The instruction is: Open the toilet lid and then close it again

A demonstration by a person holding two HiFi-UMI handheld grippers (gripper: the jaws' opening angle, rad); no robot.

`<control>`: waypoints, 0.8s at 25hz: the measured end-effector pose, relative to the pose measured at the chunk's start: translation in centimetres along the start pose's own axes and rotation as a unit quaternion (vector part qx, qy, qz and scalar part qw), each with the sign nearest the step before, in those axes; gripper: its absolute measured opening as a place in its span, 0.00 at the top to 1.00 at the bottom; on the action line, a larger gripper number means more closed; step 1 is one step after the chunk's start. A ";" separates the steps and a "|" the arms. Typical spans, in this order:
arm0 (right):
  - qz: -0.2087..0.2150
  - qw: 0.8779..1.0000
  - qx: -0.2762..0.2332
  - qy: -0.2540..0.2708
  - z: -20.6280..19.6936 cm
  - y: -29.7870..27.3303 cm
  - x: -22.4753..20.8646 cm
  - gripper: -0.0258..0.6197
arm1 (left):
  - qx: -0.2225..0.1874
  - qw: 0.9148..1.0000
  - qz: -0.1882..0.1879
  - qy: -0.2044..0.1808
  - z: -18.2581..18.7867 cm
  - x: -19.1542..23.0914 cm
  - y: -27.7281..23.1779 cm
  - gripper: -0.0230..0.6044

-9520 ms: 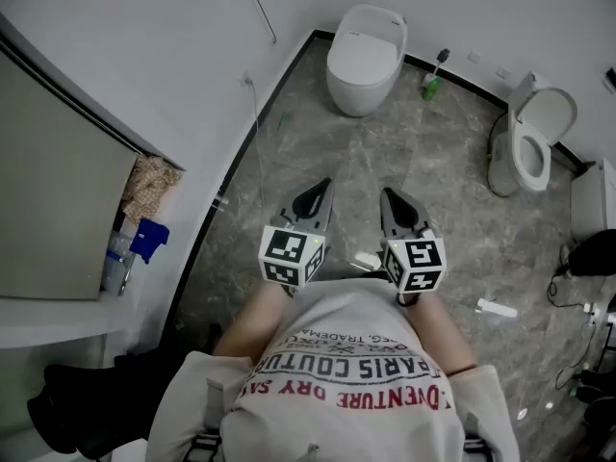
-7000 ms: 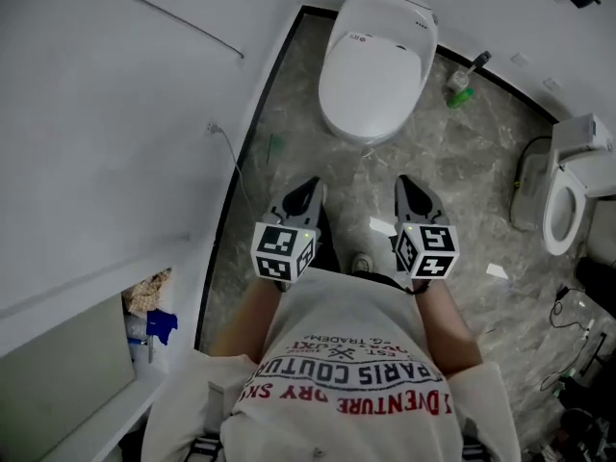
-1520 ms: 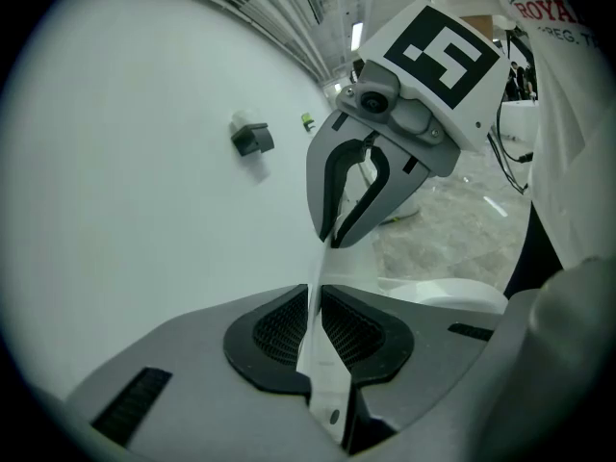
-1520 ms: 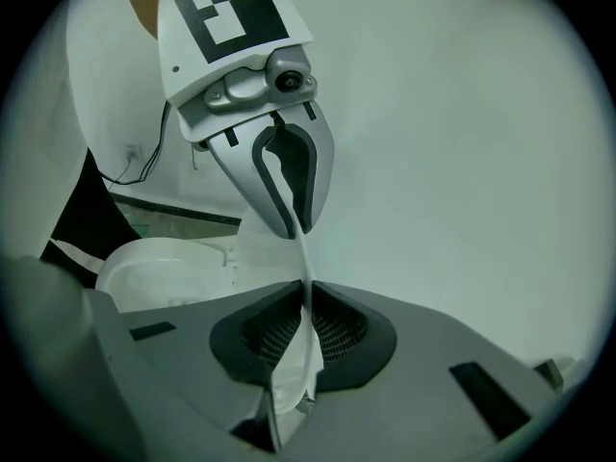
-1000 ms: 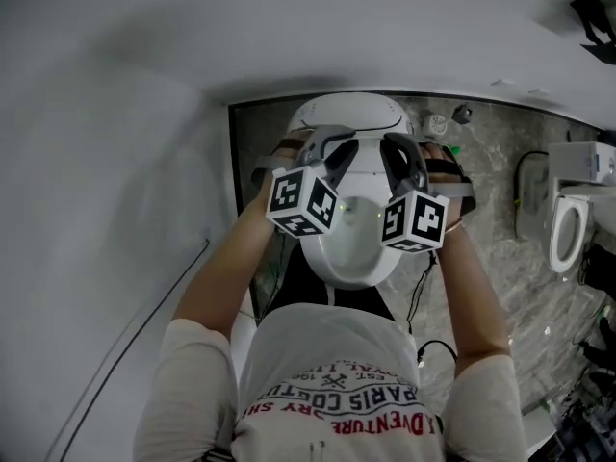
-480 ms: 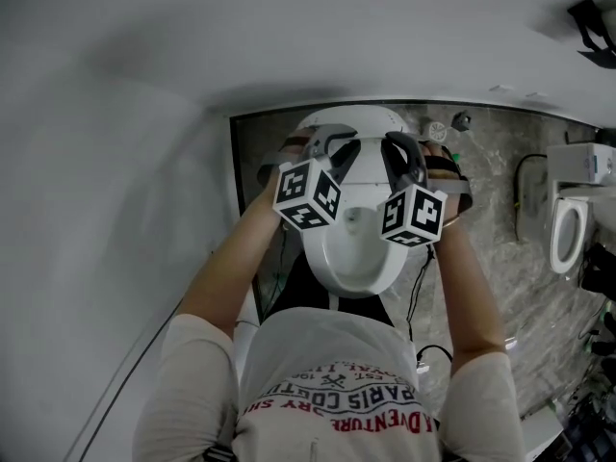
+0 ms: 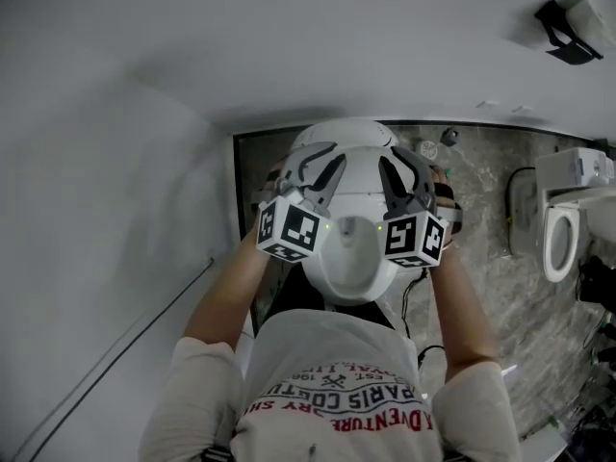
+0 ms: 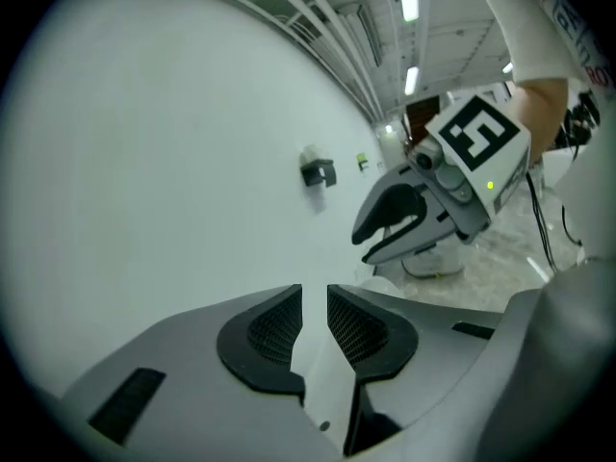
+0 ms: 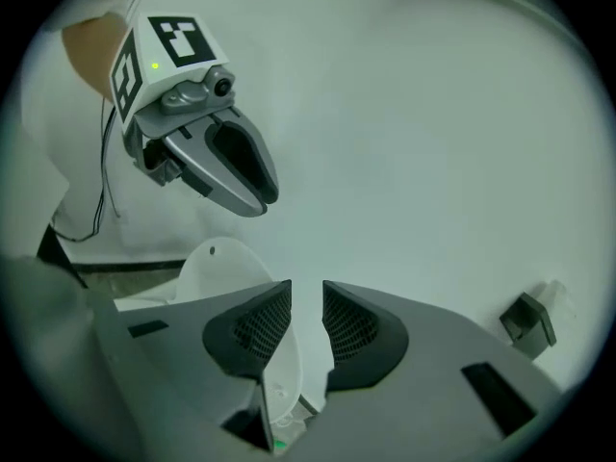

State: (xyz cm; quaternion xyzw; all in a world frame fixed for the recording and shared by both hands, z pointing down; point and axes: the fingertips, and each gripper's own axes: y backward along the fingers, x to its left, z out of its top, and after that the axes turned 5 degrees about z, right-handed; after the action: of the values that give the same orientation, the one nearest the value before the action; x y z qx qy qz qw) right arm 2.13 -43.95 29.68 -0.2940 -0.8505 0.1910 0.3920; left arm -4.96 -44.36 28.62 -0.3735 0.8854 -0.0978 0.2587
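Note:
A white toilet (image 7: pixel 351 258) stands under me against the wall, its lid (image 7: pixel 356 186) tipped up. My left gripper (image 7: pixel 322 157) is at the lid's left edge and my right gripper (image 7: pixel 406 166) at its right edge. In the left gripper view the lid's white edge (image 8: pixel 313 383) lies deep between the jaws of my left gripper (image 8: pixel 314 306). In the right gripper view the lid (image 9: pixel 226 268) runs along the left pad of my right gripper (image 9: pixel 306 306), with a gap beside the other pad. Both pairs of jaws have just been opening, with the lid edge between them.
A white wall runs close on the left with a thin cable (image 7: pixel 144 325) on it. A second toilet (image 7: pixel 558 229) stands at the right on the marble floor. A small bottle (image 7: pixel 448 138) sits behind the toilet, and a black fixture (image 7: pixel 563 17) hangs on the far wall.
Both grippers have risen along with the lid, which now stands steeper. Their jaws look wider apart than a second ago.

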 end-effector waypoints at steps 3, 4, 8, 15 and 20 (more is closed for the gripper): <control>-0.023 0.996 -0.038 -0.077 1.3 4.2 -0.4 0.87 | -0.062 0.992 0.040 0.107 3.3 0.5 4.2 0.84; -0.031 0.993 -0.052 -0.105 1.6 5.7 -0.5 0.90 | -0.081 0.986 0.055 0.139 4.2 0.6 5.7 0.90; -0.052 0.972 -0.092 -0.212 2.2 11.2 -0.5 0.92 | -0.117 0.969 0.102 0.193 6.8 -0.6 10.9 0.95; -0.044 0.933 -0.120 -0.338 1.5 18.1 2.0 0.93 | -0.147 0.938 0.151 0.274 9.7 -5.0 16.6 0.95; -0.035 0.921 -0.139 -0.361 1.8 20.7 2.8 0.93 | -0.113 0.936 0.169 0.288 9.8 -7.0 17.7 0.95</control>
State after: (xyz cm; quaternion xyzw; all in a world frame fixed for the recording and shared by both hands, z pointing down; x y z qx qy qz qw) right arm 6.45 -26.69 18.63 -0.2265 -0.9622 0.1496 0.0201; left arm -6.47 -26.81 16.57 -0.2010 0.9773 -0.0550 -0.0389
